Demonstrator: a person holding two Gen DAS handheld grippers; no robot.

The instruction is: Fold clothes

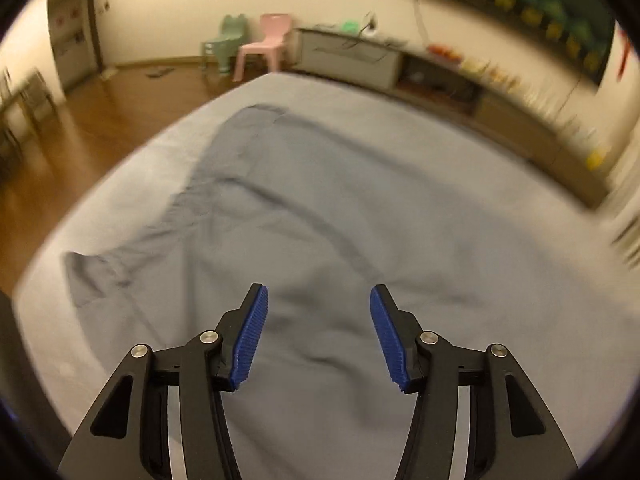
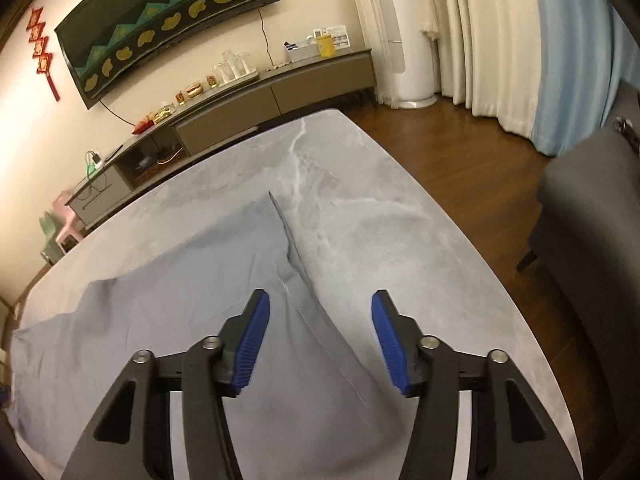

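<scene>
A blue-grey garment [image 1: 280, 216] lies spread and wrinkled on a grey marbled table [image 1: 500, 248]; one sleeve [image 1: 92, 272] reaches toward the left edge. My left gripper [image 1: 319, 294] hovers open above the garment's near part, nothing between its blue pads. In the right wrist view the same garment [image 2: 180, 292] covers the table's left half, with a sleeve edge [image 2: 290, 248] running up the middle. My right gripper [image 2: 320, 300] is open above that edge, holding nothing. Bare table [image 2: 380, 224] lies to its right.
A long low cabinet [image 2: 248, 100] with glasses and small items runs along the wall under a dark framed picture [image 2: 168, 28]. A pink chair [image 1: 266, 44] and a green chair [image 1: 224, 42] stand on the wood floor. A dark sofa [image 2: 592, 216] sits right, curtains [image 2: 480, 32] behind.
</scene>
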